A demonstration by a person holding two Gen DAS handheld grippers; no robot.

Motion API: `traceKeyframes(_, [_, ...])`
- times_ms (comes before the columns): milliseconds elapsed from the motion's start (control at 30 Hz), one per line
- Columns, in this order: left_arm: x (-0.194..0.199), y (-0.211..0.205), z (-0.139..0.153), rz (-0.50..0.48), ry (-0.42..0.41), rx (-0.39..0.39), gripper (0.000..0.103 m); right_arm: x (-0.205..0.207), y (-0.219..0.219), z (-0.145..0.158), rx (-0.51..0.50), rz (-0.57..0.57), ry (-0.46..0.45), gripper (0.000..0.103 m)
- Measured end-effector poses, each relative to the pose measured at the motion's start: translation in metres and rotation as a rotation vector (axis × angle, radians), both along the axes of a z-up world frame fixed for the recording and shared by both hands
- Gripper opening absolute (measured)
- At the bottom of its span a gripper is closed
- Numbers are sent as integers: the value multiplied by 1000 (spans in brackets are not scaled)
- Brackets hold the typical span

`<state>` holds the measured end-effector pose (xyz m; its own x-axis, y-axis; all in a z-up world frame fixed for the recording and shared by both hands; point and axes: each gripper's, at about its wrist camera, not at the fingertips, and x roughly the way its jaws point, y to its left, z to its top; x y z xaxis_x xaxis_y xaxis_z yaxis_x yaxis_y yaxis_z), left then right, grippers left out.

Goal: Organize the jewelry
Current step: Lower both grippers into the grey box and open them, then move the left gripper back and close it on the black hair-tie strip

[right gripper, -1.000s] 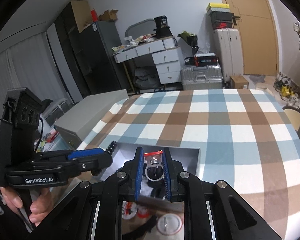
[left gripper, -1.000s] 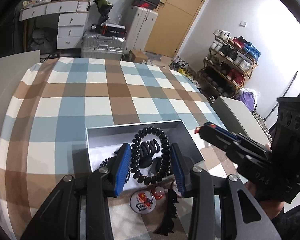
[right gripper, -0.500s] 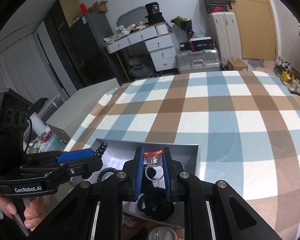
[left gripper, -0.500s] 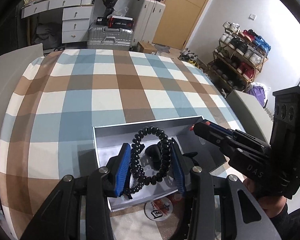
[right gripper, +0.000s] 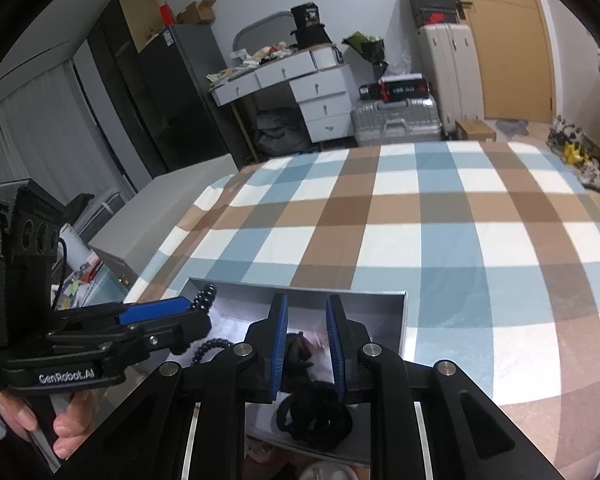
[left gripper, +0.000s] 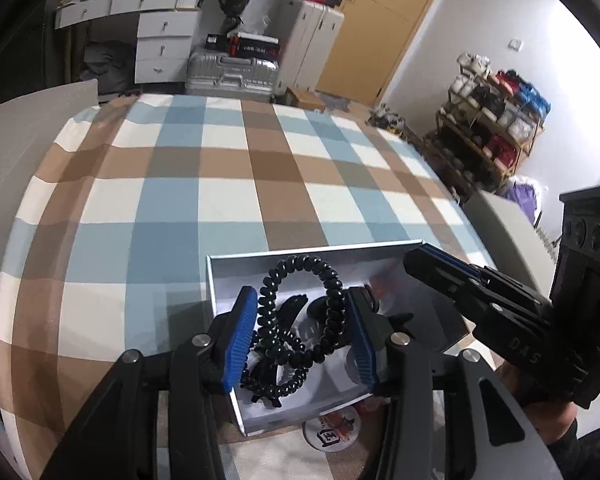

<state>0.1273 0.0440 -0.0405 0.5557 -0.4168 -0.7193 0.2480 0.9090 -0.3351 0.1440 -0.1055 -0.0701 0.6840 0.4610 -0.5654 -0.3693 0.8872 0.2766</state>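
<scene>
Lowering jewelry into a shallow grey box (left gripper: pixel 416 246) on the checked bench (left gripper: pixel 180 200) seems the step in hand. The left tongs (left gripper: pixel 302 330) stand fairly wide around a black coiled band (left gripper: pixel 300 308) over the box; whether the pads (left gripper: pixel 242 334) grip it I cannot tell. Easing the band low inside the walls before parting fully should stop it springing out. The right tongs (right gripper: pixel 307 346) stand narrow with nothing between them (a dark clip lies below). Only the left view shows a round badge (left gripper: pixel 332 432) outside the box; only the right view shows a dark bundle (right gripper: pixel 314 420) at the near edge.
</scene>
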Motion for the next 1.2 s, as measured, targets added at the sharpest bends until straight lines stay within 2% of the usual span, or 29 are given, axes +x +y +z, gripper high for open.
traceKeyframes(100, [-4,0,4,-5,-11,-6,47,-5,-1,6,1,-1,-21,20])
traceKeyframes(200, [-6,-3,7,-10,-24,20,60,-11,-7,11,18,-14,-29,20])
traceKeyframes(433, [-19,-4,15,2,-52,34,62,-32,-19,20,30,-30,-50,23])
traceKeyframes(533, [-27,-5,17,28,-67,76,62,-44,-23,24,35,-43,-69,24])
traceKeyframes(633, [-35,-7,16,48,-85,128,63,-54,-28,26,51,-42,-76,31])
traceKeyframes(833, [-52,-9,18,53,-88,145,64,-78,-35,25,62,-61,-85,33])
traceKeyframes(933, [-61,-12,19,59,-95,164,73,-89,-39,21,59,-72,-81,44])
traceKeyframes(1200, [-81,-23,16,67,-111,189,74,-116,-46,13,57,-91,-105,64])
